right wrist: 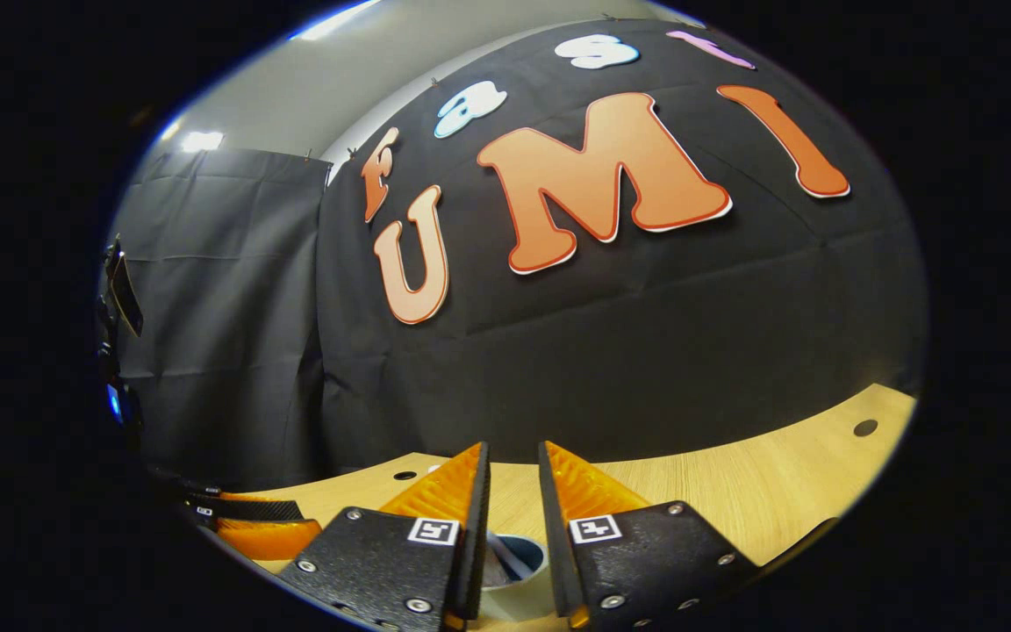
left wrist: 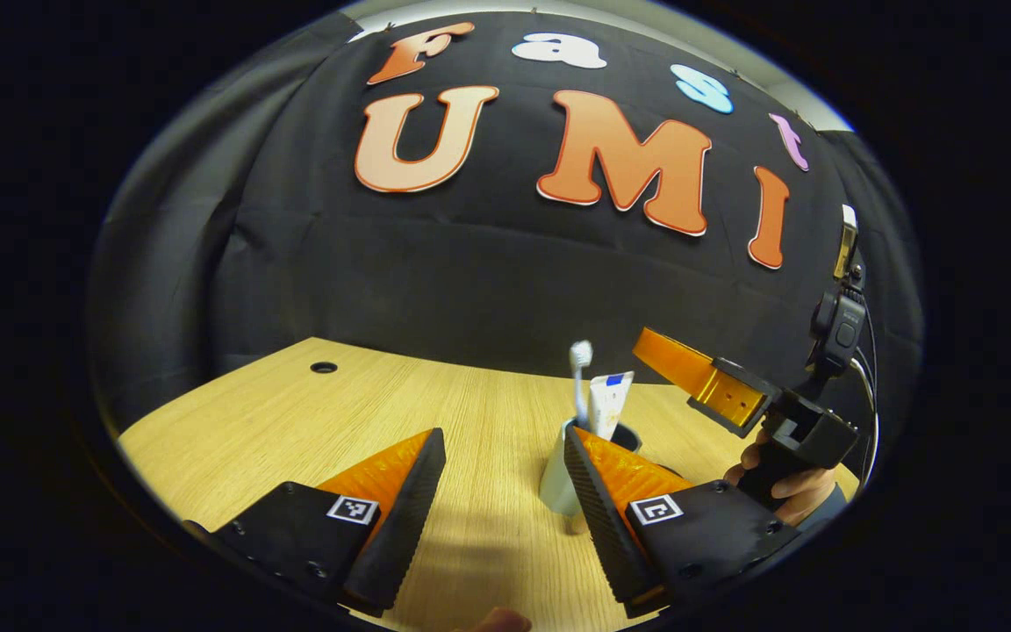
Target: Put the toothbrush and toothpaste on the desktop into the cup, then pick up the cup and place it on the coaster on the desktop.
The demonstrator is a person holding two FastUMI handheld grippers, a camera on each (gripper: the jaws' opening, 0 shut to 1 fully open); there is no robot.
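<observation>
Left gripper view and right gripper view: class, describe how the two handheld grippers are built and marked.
The left gripper and the right gripper each have two wedge-shaped fingers with ribbed inner faces, on screw-fastened blocks bearing square black-and-white markers. The right gripper's black handle, in a hand, trails black cables.

Right gripper (right wrist: pixel 514 474) fingers nearly closed above what looks like the cup (right wrist: pixel 514 570).

the desk (left wrist: pixel 488 412) is evenly lit from above; soft shadows fall near. edges are bent by fisheye distortion, and a ceiling light (right wrist: pixel 200 140) glares.
</observation>
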